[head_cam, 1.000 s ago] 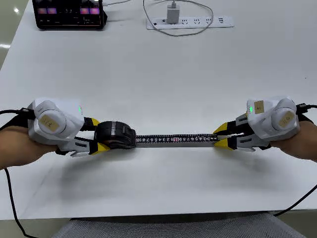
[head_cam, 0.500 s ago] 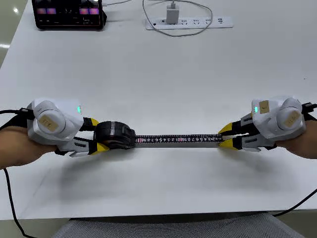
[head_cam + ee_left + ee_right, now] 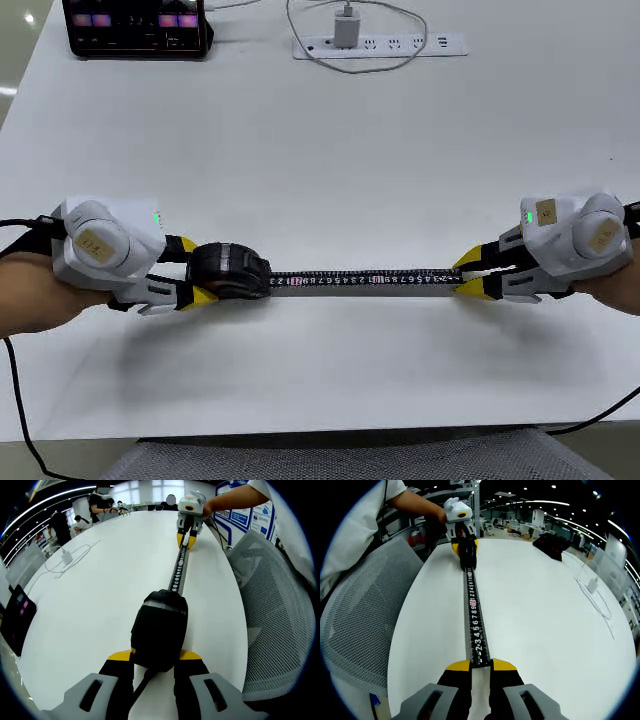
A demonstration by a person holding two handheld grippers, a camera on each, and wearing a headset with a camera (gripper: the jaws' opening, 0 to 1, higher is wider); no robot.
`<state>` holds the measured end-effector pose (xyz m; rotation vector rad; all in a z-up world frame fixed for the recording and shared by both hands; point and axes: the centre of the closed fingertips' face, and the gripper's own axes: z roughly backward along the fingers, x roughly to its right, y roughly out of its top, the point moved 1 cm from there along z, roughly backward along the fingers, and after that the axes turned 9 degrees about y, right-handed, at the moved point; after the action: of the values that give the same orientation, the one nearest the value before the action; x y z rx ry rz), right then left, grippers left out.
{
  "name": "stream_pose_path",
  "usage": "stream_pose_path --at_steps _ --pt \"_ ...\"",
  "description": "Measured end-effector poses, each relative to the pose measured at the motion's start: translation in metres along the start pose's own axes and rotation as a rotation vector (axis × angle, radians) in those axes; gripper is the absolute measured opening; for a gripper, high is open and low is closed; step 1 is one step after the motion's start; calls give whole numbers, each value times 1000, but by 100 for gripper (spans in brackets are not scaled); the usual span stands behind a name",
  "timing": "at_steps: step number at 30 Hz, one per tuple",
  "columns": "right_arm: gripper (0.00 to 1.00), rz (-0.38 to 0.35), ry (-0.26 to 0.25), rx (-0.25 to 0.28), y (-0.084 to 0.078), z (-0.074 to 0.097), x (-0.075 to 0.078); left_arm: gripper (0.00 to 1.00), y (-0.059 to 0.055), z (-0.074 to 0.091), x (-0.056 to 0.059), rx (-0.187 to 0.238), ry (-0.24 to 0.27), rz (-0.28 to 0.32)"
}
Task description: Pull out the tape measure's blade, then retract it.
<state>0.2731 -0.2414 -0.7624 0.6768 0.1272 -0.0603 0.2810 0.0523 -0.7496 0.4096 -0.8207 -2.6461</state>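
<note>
A black tape measure case (image 3: 231, 271) rests on the white table, held between the yellow-tipped jaws of my left gripper (image 3: 196, 271). In the left gripper view the case (image 3: 159, 628) sits right above my own gripper (image 3: 156, 656). The dark numbered blade (image 3: 365, 279) runs straight to the right, just over the table. My right gripper (image 3: 470, 276) is shut on the blade's end. In the right gripper view the blade (image 3: 474, 625) stretches from my gripper (image 3: 480, 666) to the far case (image 3: 468, 551). The left gripper view shows the right gripper (image 3: 188, 536) at the blade's far end.
A white power strip (image 3: 380, 44) with a charger and looped cable lies at the table's far edge. A black device with lit screens (image 3: 135, 26) stands at the far left. A grey mesh chair (image 3: 330, 458) sits below the near table edge.
My right gripper has moved to the right with the blade's end, drawing more blade out of the case. My left gripper and the case have stayed in place.
</note>
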Motion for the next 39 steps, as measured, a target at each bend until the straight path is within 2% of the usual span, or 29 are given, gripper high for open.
stream_pose_path --at_steps 11,39 --pt "8 -12 -3 -22 -10 7 -1 25 0 0 0 -1 1 -3" --pt "10 -31 1 -89 -11 3 1 26 1 -1 -1 -12 23 13"
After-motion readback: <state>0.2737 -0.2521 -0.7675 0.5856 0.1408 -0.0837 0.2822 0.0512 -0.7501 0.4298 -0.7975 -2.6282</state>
